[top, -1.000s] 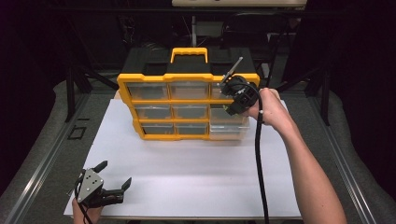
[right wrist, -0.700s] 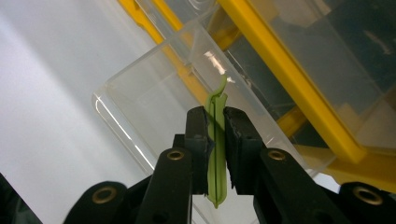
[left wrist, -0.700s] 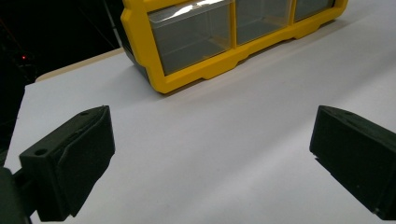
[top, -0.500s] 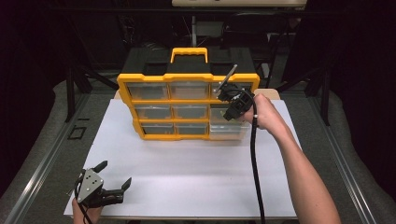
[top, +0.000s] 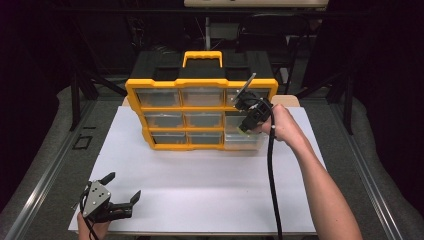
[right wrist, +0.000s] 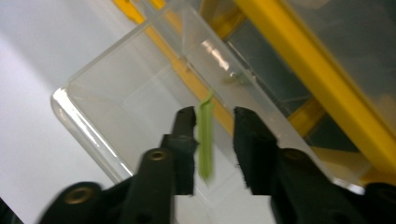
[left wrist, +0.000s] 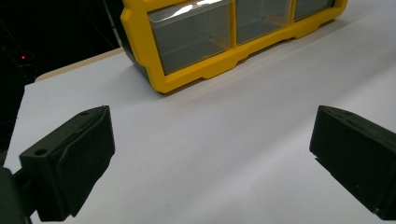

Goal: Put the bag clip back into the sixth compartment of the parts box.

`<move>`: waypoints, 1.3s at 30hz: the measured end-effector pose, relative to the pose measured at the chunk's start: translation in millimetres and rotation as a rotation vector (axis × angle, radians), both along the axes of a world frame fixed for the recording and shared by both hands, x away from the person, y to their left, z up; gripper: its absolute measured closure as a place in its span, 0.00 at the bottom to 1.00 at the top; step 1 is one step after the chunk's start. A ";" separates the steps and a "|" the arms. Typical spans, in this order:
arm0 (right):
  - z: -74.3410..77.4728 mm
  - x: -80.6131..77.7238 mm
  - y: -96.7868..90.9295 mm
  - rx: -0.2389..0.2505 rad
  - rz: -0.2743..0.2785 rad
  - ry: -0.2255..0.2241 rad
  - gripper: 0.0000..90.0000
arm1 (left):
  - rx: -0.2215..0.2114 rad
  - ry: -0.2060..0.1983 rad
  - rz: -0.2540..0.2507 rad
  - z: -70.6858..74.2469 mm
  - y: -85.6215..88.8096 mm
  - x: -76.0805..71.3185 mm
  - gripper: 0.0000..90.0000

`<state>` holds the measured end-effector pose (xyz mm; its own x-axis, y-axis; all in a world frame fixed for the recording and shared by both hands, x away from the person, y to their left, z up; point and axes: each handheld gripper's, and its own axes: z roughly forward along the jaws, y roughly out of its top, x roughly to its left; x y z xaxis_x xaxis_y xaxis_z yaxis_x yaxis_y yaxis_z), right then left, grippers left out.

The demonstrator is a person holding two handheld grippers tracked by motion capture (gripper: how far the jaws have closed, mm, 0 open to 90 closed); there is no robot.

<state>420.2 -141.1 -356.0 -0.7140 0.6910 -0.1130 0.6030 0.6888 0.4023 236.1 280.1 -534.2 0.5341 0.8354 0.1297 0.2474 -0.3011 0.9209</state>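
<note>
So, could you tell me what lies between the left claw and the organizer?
Bare white board, seen in the left gripper view, between the open left claw and the organizer.

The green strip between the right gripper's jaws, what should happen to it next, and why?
Probably let it fall, then lift away. The right gripper has just been opening; the green strip hangs loose between its jaws, over the pulled-out clear drawer.

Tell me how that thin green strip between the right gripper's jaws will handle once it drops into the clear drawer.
The green strip looks thin and light, so it would likely flutter down rather than fall straight. Its slight bend suggests floppy, not stiff. The right gripper has just been opening, with gaps showing beside the strip; the pulled-out clear drawer below should catch it.
</note>
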 end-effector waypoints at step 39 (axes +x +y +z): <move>-13.9 -44.1 -108.7 0.123 -0.215 -0.133 0.01 | -0.003 -0.002 -0.008 0.3 -0.7 -0.6 0.00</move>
